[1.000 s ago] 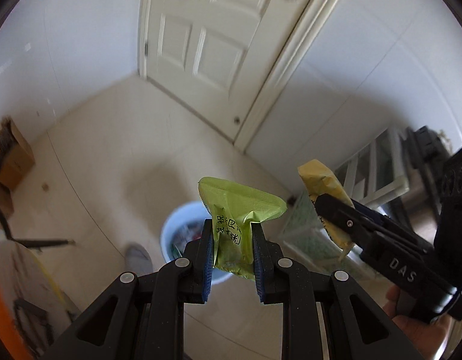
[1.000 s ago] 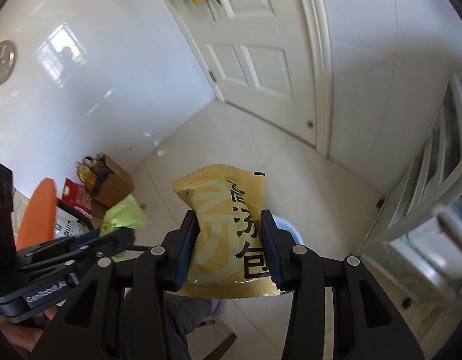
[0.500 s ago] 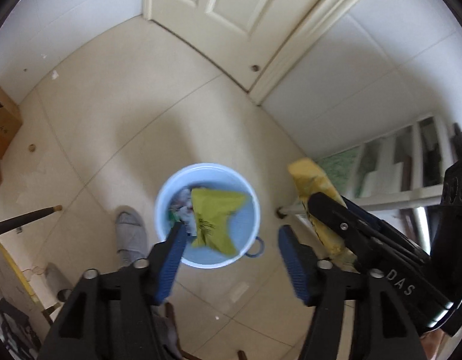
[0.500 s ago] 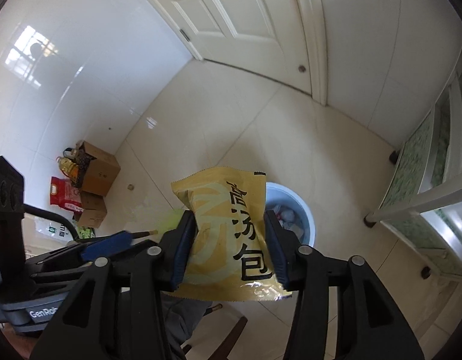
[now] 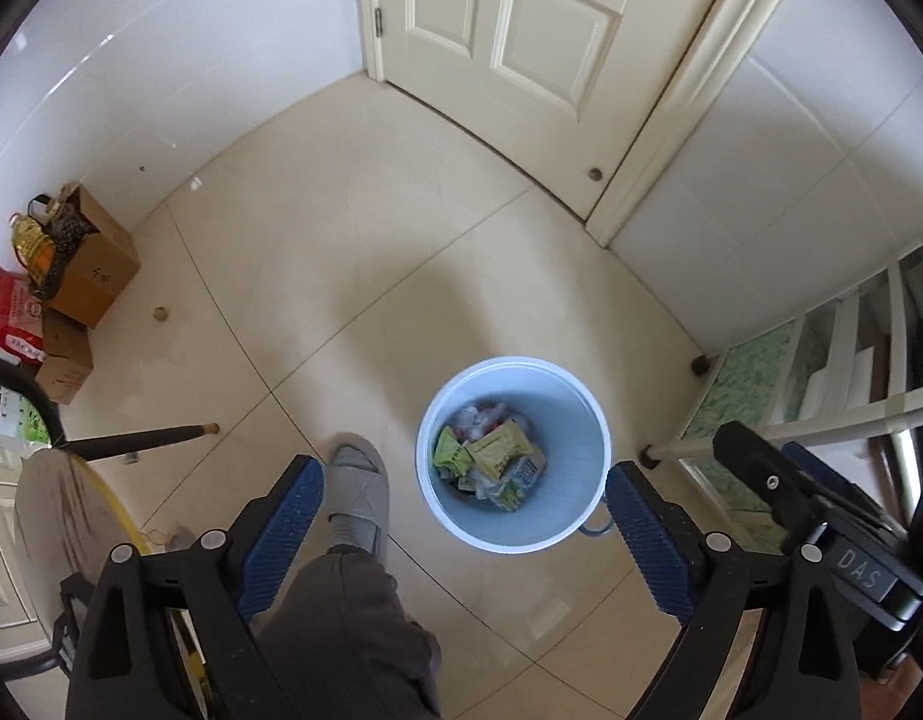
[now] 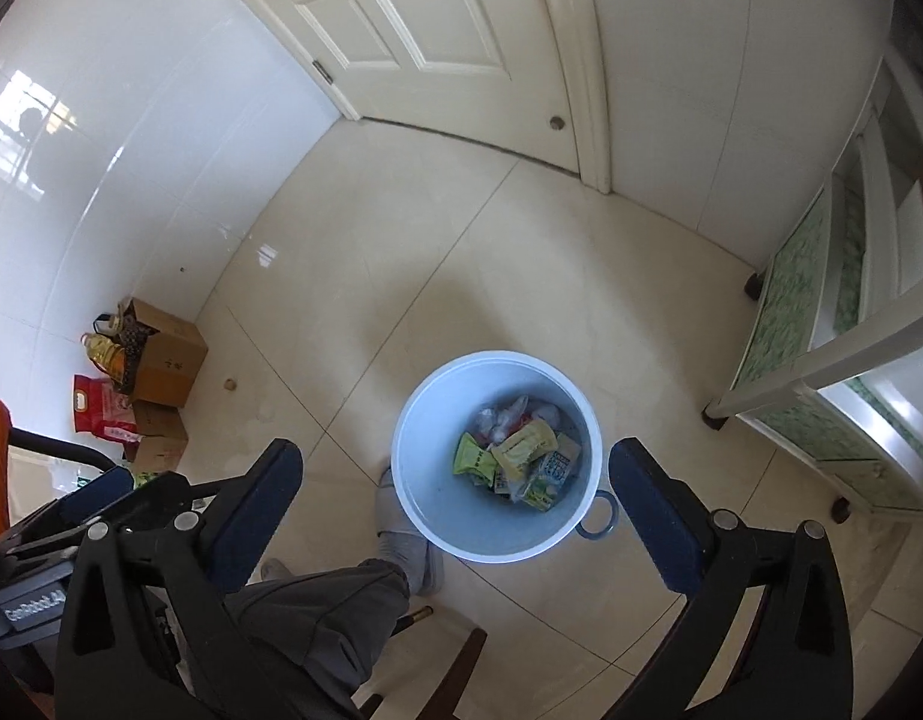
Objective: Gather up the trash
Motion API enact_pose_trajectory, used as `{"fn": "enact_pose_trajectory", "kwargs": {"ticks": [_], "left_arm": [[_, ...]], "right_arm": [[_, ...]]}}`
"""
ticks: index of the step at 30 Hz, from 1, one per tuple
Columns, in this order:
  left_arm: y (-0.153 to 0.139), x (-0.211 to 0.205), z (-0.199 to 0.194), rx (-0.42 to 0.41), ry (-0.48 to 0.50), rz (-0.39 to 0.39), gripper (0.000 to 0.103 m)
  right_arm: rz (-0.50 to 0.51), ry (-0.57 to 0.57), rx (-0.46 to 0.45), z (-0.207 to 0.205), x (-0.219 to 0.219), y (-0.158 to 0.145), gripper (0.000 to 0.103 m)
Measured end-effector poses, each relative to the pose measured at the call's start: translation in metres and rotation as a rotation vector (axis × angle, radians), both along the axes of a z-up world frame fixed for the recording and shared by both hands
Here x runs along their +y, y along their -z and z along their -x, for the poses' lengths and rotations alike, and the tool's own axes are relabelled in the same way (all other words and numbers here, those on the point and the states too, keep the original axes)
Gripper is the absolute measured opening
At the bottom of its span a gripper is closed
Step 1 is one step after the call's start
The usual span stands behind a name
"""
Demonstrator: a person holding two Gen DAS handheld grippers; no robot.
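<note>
pale blue bin [image 5: 581,420] sits lower centre of the left wrist view, yellow and green wrappers [image 5: 491,459] lying inside; the left gripper [image 5: 464,501] hangs spread wide and empty above it.

right wrist view: same bin [image 6: 425,420] at centre, wrappers [image 6: 521,462] inside, right gripper [image 6: 455,477] also agape, holding nothing. risk: a foot in a grey slipper [image 6: 401,540] touches the bin and could tip it.

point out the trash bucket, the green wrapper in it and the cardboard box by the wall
trash bucket [image 6: 413,420], right wrist view, bare inner wall at left
green wrapper [image 6: 474,461], right wrist view, middle of the packet
cardboard box [image 5: 95,276], left wrist view, its brown front face
</note>
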State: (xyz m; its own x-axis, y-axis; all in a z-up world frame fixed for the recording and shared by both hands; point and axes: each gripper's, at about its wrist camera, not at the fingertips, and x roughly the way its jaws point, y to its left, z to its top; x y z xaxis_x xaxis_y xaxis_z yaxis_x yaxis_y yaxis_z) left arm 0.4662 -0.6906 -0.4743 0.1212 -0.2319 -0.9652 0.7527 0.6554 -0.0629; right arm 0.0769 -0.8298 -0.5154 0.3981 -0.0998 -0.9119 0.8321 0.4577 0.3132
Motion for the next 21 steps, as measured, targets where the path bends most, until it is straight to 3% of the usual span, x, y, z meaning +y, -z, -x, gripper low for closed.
{"fn": "enact_pose_trajectory", "kwargs": {"ticks": [6, 11, 21], "left_arm": [[-0.067, 0.046, 0.040, -0.087, -0.006, 0.103, 0.093], [-0.121, 0.106, 0.071, -0.188, -0.024, 0.189, 0.094], [-0.222, 0.268, 0.124, -0.402, -0.235, 0.362, 0.100]], "right_arm": [[0.081, -0.011, -0.060, 0.009, 0.024, -0.057, 0.103], [0.172, -0.047, -0.140, 0.012, 0.058, -0.122, 0.103], [0.337, -0.229, -0.327, -0.020, 0.169, -0.242, 0.103]]}}
